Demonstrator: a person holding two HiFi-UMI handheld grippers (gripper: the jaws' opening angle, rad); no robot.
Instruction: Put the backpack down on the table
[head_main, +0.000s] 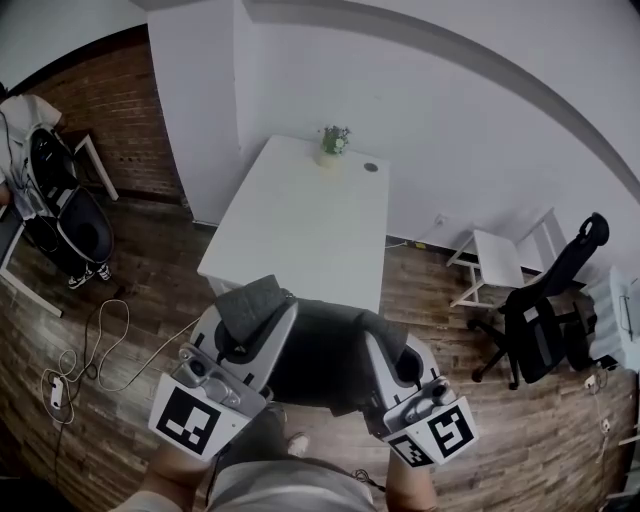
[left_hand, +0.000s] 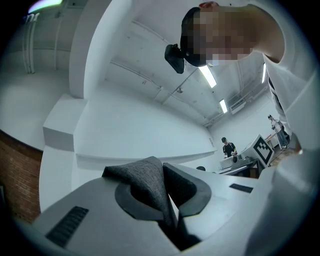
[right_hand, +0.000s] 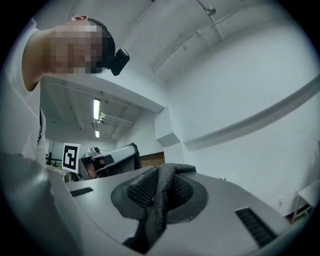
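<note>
**Backpack slung between two clenched jaws, worktop straight ahead**

Jaws of the left gripper (left_hand: 162, 189) are pinched nearly together on a fold of grey fabric (left_hand: 141, 176) that stands up between them. Jaws of the right gripper (right_hand: 160, 192) are likewise clamped on a dark mesh-backed strap (right_hand: 152, 215). Both pieces appear to belong to the backpack (head_main: 315, 360), whose dark body hangs crosswise between the two grippers, close to the person's waist and above the wooden floor (head_main: 150, 340).

The white worktop (head_main: 300, 225) lies directly forward of both jaws, its long axis running away from the person, and the bag sits just short of its near edge. The left gripper looks slightly nearer that edge. A potted plant (head_main: 334, 142) stands at the far end, well apart from any landing spot.
</note>
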